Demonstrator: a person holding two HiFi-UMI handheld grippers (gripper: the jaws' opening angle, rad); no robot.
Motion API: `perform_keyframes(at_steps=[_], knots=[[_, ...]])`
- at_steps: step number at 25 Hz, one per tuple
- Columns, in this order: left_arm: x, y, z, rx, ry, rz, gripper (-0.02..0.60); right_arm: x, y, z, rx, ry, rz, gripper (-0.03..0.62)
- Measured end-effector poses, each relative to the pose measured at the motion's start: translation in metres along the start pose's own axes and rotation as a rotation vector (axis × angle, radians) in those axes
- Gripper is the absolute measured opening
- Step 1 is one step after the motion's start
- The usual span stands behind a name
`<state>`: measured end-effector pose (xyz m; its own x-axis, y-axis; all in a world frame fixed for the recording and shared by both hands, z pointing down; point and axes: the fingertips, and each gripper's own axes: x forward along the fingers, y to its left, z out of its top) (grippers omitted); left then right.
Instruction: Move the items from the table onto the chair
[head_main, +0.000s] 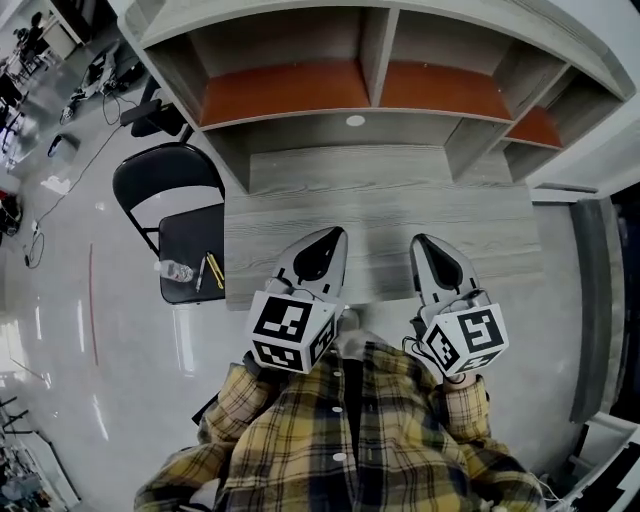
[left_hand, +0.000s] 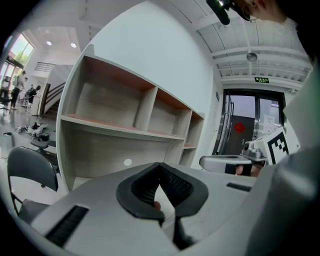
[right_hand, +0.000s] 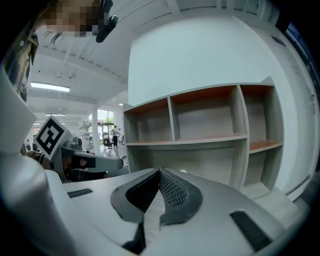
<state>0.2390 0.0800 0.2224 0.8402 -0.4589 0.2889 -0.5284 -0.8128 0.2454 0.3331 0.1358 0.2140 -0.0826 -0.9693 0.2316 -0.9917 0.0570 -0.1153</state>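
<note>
**Head view.** The left gripper (head_main: 334, 234) and right gripper (head_main: 418, 241) are held side by side over the near edge of the grey wooden table (head_main: 380, 205), tips toward the shelf unit (head_main: 360, 110). Plaid sleeves show below them. A black chair (head_main: 165, 170) stands just beside the table's left end. On its seat lie a clear bottle (head_main: 175, 270), a yellow pen (head_main: 214, 270) and a dark slim item (head_main: 200, 272). The floor (head_main: 90, 350) is pale and glossy.

**Left gripper view.** The jaws are pressed together with nothing between them. The chair back is at left and the shelf compartments are ahead — a doorway (left_hand: 245, 125) is at right.

**Right gripper view.** The jaws are clenched tip to tip, gripping nothing. The shelf unit lies ahead — white wall above it.
</note>
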Motion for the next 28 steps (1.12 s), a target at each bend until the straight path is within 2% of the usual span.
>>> perform_keyframes(at_steps=[4, 15, 22, 28], knots=[[0.008, -0.006, 0.000, 0.002, 0.003, -0.026, 0.005, 0.000, -0.008, 0.001, 0.009, 0.000, -0.022, 0.018], [0.017, -0.002, -0.007, -0.008, 0.037, -0.038, 0.005, 0.008, -0.006, -0.009, 0.004, 0.040, -0.014, 0.017], [0.022, 0.010, -0.009, 0.013, 0.044, 0.027, 0.005, 0.009, -0.004, -0.016, 0.010, 0.054, -0.007, 0.017], [0.025, 0.016, -0.003, 0.003, 0.032, 0.025, 0.005, 0.008, -0.003, -0.015, 0.014, 0.054, -0.002, 0.017]])
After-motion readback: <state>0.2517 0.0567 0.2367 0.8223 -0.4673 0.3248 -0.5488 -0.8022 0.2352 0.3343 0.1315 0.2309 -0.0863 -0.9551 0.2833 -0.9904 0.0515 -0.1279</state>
